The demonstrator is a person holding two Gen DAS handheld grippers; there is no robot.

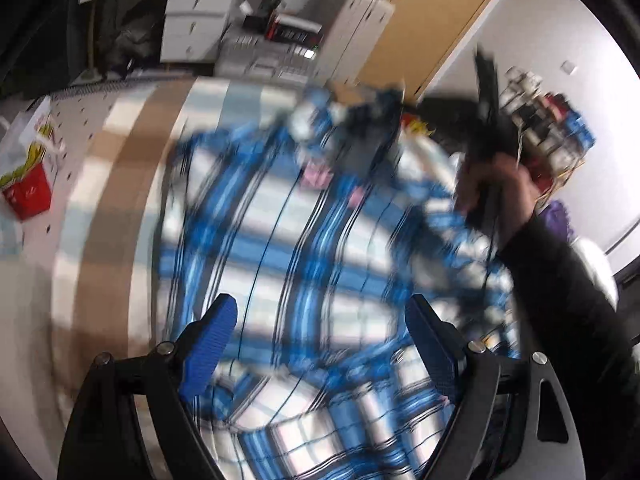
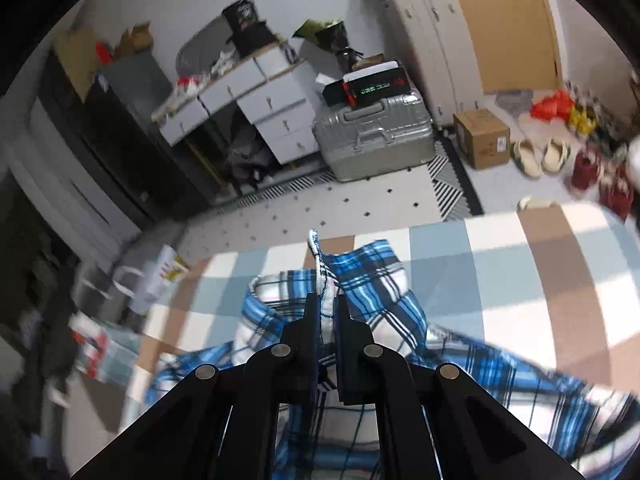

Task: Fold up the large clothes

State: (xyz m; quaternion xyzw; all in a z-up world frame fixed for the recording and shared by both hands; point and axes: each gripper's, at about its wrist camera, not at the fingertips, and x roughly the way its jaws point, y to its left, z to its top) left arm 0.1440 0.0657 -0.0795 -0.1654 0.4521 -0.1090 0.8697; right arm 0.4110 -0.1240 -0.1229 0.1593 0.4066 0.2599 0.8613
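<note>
A blue, white and black plaid shirt (image 1: 280, 240) lies spread on a bed with a beige, white and pale-blue checked cover (image 1: 120, 200). My left gripper (image 1: 320, 312) is open above the shirt, its blue pads (image 1: 212, 336) apart with nothing between them. My right gripper (image 2: 327, 304) is shut on a fold of the plaid shirt (image 2: 360, 280) near its edge, and a white strip of fabric (image 2: 320, 264) sticks out past the fingertips. In the left wrist view the right gripper (image 1: 486, 92) is lifted at the shirt's far right, held by a hand in a dark sleeve. The left view is motion-blurred.
A red and white paper bag (image 1: 28, 184) stands left of the bed. Beyond the bed are a white drawer desk (image 2: 256, 96), a silver suitcase (image 2: 372, 136), a cardboard box (image 2: 482, 138), slippers (image 2: 540, 156) and a dotted rug (image 2: 320, 208).
</note>
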